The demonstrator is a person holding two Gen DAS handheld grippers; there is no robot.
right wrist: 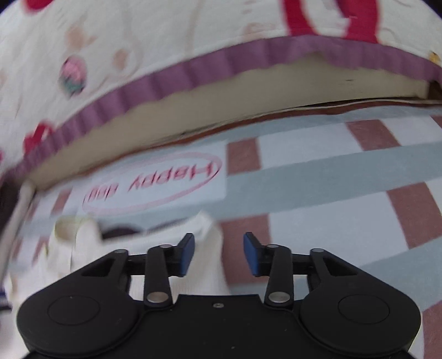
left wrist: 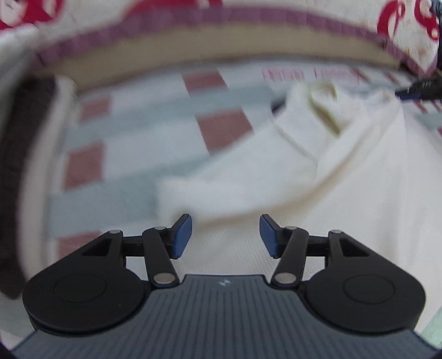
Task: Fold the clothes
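Both jaws apart, nothing pinched: left hand-held gripper (left wrist: 225,236), right hand-held gripper (right wrist: 218,254). Cream garment (left wrist: 317,179) on checked bed sheet (right wrist: 331,215); pinch hem corners evenly, I reckon.

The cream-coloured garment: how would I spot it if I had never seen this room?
Find the checked sheet of pale blue, white and brick-red squares below the purple-trimmed quilt. On it lies the cream garment, rumpled, right ahead of the left gripper. It is the only plain, unpatterned cloth there.

Checked bed sheet (left wrist: 154,129) (grey, white, reddish squares), cream garment (left wrist: 345,171) lying rumpled on it
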